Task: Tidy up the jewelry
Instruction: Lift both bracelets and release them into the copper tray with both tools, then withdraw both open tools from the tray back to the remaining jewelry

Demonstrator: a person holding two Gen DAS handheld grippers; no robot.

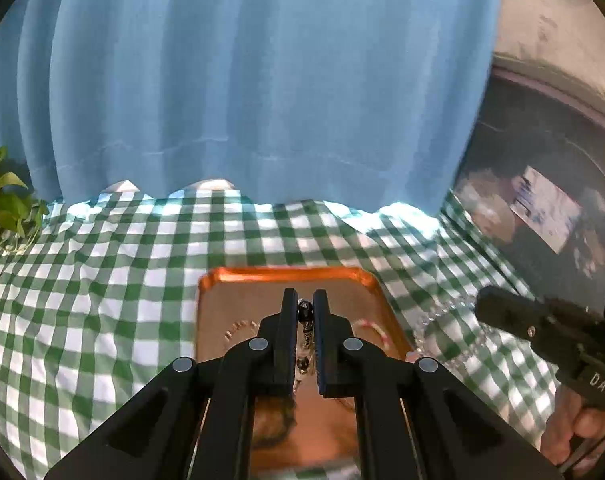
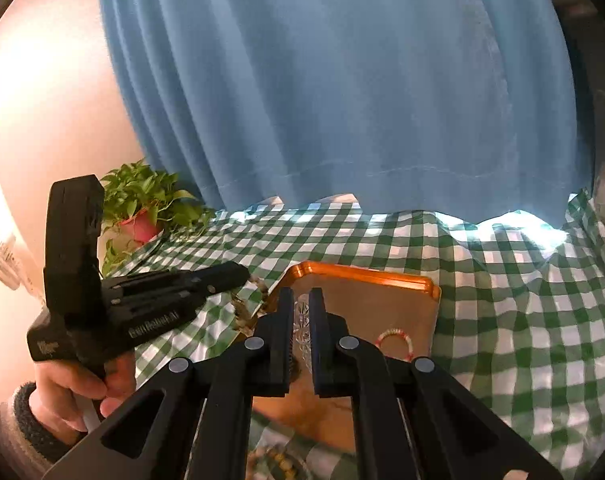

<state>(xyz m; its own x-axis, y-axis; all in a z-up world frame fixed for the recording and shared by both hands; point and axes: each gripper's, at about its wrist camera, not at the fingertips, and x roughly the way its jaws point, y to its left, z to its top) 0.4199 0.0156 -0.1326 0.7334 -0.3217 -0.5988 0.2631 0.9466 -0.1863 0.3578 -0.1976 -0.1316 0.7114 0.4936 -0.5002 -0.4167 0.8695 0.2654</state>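
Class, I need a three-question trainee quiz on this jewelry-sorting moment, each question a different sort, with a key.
1. True or false: the left gripper is shut on a dark beaded bracelet.
2. What does the right gripper hold? A) clear crystal bracelet B) a ring C) nothing
3. Fill in: a red-and-white bracelet lies in the copper ____.

Key: 1 true; 2 A; 3 tray.

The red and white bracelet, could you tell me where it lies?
The red and white bracelet lies inside the copper tray, near its right edge, just right of the right gripper.
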